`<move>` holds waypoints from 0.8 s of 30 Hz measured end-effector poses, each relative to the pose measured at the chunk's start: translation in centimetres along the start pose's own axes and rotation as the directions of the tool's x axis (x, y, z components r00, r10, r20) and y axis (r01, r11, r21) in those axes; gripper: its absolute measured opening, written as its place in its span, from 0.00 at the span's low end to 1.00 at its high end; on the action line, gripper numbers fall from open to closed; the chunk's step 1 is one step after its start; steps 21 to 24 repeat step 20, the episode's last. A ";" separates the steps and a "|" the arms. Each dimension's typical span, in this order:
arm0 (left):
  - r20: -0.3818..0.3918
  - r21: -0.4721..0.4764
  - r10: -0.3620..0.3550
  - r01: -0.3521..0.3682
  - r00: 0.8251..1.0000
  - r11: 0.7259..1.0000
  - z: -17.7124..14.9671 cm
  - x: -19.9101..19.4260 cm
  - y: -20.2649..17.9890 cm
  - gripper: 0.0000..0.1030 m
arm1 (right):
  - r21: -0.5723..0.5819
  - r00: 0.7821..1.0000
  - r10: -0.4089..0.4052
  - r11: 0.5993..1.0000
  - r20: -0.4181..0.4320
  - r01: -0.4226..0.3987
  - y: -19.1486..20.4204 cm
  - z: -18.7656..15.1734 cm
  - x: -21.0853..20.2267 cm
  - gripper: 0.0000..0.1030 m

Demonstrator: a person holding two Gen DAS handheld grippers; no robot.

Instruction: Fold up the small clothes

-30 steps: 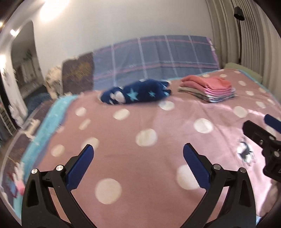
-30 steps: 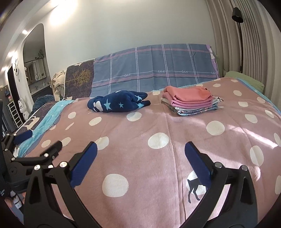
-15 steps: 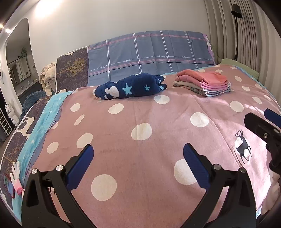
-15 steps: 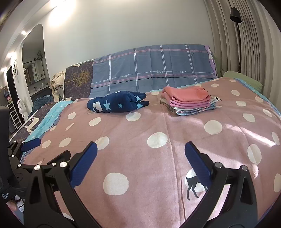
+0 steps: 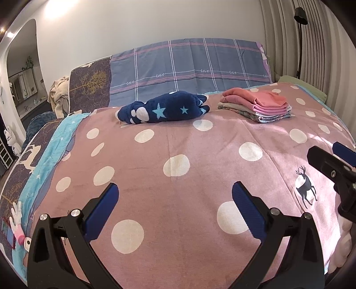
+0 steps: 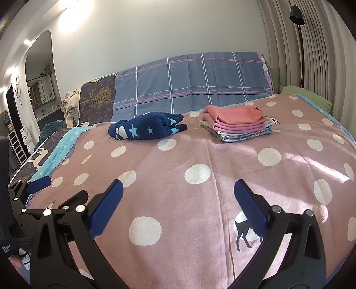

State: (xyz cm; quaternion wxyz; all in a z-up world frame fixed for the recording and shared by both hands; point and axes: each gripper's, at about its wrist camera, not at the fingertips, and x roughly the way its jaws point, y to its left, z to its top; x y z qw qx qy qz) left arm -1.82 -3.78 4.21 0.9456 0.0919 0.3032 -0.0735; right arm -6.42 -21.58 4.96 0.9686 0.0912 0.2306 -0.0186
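A pink dotted blanket [image 5: 178,142] covers the bed, a plaid cover [image 5: 189,66] behind it. The navy starred garment [image 5: 164,109] lies bunched (unfolded) beside the folded stack [image 5: 258,104]. Left gripper [image 5: 175,209] and right gripper [image 6: 178,206] hover with jaws spread, holding nothing.

One bed [image 6: 200,160] carried one pink dotted blanket [image 5: 178,142], one unfolded navy star-print garment [image 5: 164,107] and one stack of folded clothes [image 5: 258,105]. That stack held at least five folded pieces; the exact count could not be told. Two deer prints showed on the blanket [image 5: 304,189]. One floor lamp [image 6: 297,13] stood behind.
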 end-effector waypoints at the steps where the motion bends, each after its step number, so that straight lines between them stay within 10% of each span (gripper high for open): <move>1: -0.002 -0.002 -0.001 0.001 1.000 1.000 0.0 0.0 0.0 0.99 | -0.001 1.000 0.001 1.000 -0.002 -0.001 0.0 0.0 0.0 0.98; 24: -0.020 -0.002 -0.009 0.009 1.000 1.000 -0.1 0.7 0.3 0.99 | -0.012 1.000 0.006 1.000 -0.023 -0.006 0.2 -0.1 0.8 0.98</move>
